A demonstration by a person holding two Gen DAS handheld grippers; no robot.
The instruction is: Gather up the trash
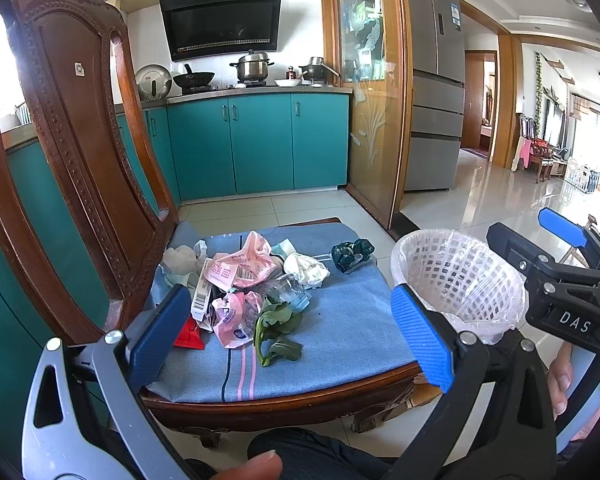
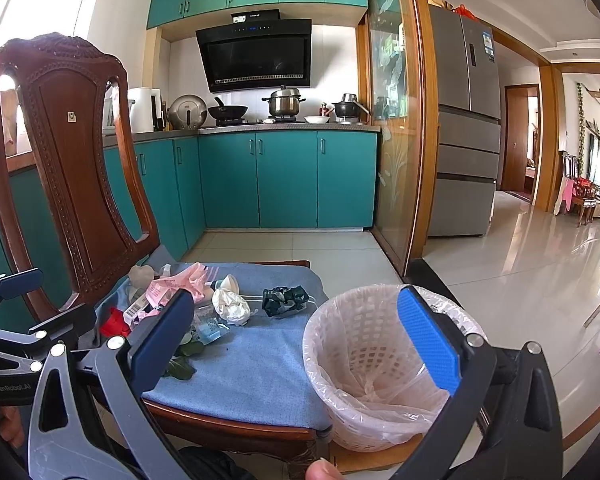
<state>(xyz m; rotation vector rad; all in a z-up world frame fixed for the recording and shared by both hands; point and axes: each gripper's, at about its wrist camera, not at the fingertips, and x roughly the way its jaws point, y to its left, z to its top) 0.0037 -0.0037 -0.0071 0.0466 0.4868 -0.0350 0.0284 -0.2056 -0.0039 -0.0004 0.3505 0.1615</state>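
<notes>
Trash lies heaped on the blue cushion point(image 1: 340, 320) of a wooden chair: pink wrappers point(image 1: 240, 264), a white crumpled tissue point(image 1: 306, 270), a dark green crumpled wrapper point(image 1: 352, 254), a green leaf point(image 1: 276, 328) and a red scrap point(image 1: 190, 338). A white lattice bin point(image 2: 364, 364) lined with clear plastic stands on the floor right of the seat. My left gripper point(image 1: 292, 332) hangs open over the seat's front, nothing between its fingers. My right gripper point(image 2: 296, 344) is open too, its right finger point(image 2: 428, 344) in front of the bin. The tissue point(image 2: 230, 306) and green wrapper point(image 2: 284, 300) show beyond it.
The chair's tall carved back point(image 1: 72, 120) rises at the left. Teal kitchen cabinets point(image 1: 260, 144) with pots on the counter stand behind. A glass partition point(image 1: 368, 100) and a fridge point(image 1: 436, 88) are to the right, with glossy tiled floor point(image 2: 520, 264) beyond. A person's fingertip point(image 1: 256, 466) shows below.
</notes>
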